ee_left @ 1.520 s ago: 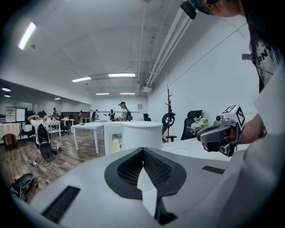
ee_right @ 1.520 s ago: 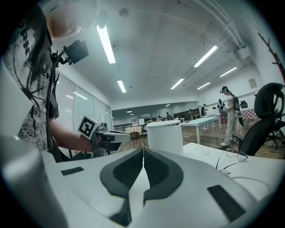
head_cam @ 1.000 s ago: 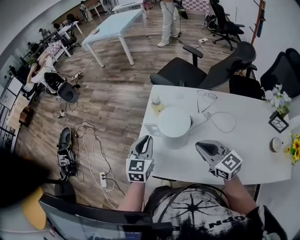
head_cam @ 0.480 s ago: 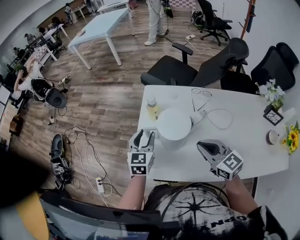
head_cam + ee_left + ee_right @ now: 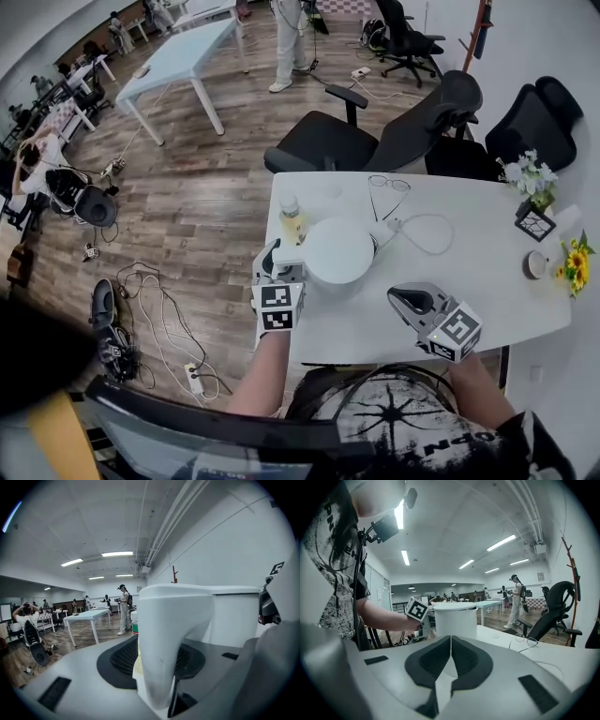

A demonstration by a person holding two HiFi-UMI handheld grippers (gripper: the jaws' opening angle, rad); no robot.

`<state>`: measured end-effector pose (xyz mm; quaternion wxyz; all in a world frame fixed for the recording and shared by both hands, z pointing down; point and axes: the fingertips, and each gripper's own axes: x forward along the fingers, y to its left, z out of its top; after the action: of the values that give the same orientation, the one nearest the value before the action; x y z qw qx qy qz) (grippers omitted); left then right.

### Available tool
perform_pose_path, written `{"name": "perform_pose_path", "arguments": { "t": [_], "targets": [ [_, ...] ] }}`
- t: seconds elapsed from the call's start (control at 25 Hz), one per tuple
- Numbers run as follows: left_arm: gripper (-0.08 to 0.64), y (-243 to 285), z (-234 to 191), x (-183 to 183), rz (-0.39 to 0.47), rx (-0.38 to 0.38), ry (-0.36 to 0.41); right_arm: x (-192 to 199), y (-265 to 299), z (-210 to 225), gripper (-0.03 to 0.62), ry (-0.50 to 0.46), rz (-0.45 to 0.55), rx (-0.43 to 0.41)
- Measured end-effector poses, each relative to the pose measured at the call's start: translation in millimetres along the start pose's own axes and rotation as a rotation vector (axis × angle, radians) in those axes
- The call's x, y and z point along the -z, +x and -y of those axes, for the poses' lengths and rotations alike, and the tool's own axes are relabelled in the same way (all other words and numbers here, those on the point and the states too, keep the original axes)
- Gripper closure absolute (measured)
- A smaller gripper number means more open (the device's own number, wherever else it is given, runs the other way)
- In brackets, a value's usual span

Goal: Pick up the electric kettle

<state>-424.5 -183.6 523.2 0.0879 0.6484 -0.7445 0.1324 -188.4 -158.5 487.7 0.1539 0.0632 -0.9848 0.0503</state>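
The left gripper has just opened its fingers wide around the handle of the kettle, which stands on the bench. It should seat the handle deep, then close squarely before lifting. The right gripper waits right of the kettle, fingers together and empty.

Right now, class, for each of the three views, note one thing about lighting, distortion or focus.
Head view: fisheye bows the straight edges of the white table. Left gripper view: the kettle handle looms huge and slightly soft, and the ceiling lights are blown out. Right gripper view: black rounded corners, glaring ceiling strips, the kettle reasonably sharp.
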Motion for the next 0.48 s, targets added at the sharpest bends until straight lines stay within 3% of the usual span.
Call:
{"name": "perform_pose_path", "arguments": {
  "t": [0.16,0.32,0.48],
  "targets": [
    [0.402,10.1,-4.2,-4.8,0.015,-0.015,-0.014,1.9,-1.7,3.4,0.57,0.002,-0.005,0.004],
    [0.519,12.6,0.9,-7.8,0.033,-0.017,-0.012,2.1,-6.4,7.5,0.57,-0.001,-0.003,0.011],
    [0.538,12.5,1.1,-8.7,0.043,-0.04,-0.02,2.5,-9.7,9.6,0.57,-0.002,0.001,0.011]
  ]
}}
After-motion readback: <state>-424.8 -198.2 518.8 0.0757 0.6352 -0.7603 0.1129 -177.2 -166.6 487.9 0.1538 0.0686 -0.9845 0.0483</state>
